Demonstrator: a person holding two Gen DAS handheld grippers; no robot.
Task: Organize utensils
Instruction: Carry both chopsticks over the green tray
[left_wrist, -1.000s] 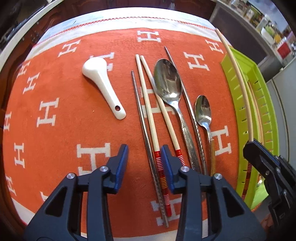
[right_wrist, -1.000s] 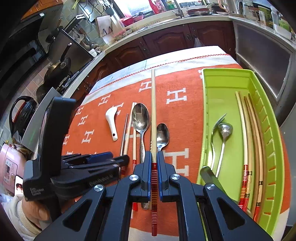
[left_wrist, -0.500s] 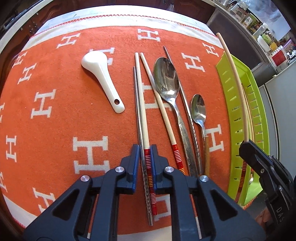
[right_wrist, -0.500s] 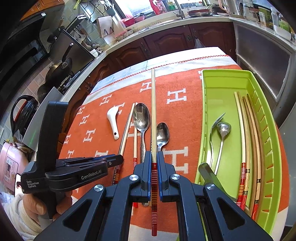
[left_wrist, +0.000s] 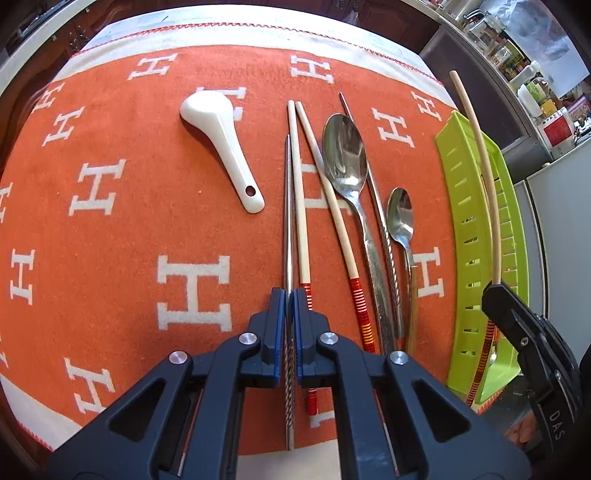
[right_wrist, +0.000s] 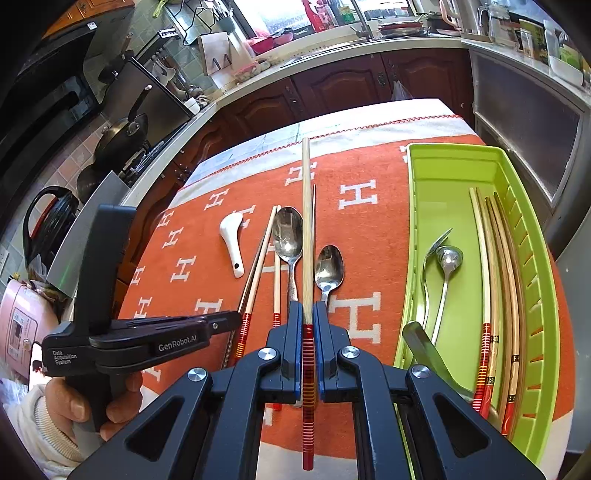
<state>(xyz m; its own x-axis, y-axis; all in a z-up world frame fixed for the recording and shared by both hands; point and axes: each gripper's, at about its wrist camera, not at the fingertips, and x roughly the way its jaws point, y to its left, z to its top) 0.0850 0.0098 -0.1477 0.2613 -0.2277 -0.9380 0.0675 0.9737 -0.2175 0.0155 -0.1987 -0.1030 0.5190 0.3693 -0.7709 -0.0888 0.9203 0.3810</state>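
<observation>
Landmark: the green tray (right_wrist: 417, 192) sits at the right edge of the orange cloth (left_wrist: 110, 229); every place below is given from it.

Left gripper (left_wrist: 290, 306): well to the left of the tray, over the middle of the cloth. Its jaws are closing, and the blue pads already press on the steel chopstick (left_wrist: 287, 206) at its twisted handle end.

Steel chopstick: long axis runs straight away from the left gripper, parallel to the tray's long side, tip pointing to the far edge of the cloth. A wooden chopstick with red bands (left_wrist: 301, 206) lies just beside it on the tray side, touching or nearly so; it looks to be outside the pinch.

Right gripper (right_wrist: 306, 332): nearer the tray, just left of its near corner. Pressed together on another red-banded wooden chopstick (right_wrist: 306, 229), which sticks out ahead along the fingers.

Tray contents: wooden chopsticks (right_wrist: 495, 266) along the far wall, a small ladle (right_wrist: 445, 273) and a fork beside them.

Left on the cloth: white ceramic spoon (left_wrist: 221, 147) farthest from the tray, then the chopsticks, a large spoon (left_wrist: 343, 155), a small spoon (left_wrist: 399, 214).

Relation that matters: the tray lies to the right of both grippers, and both held sticks already lie along its length, so I'd judge a sideways carry with little turning. The right hand is the nearer one.
</observation>
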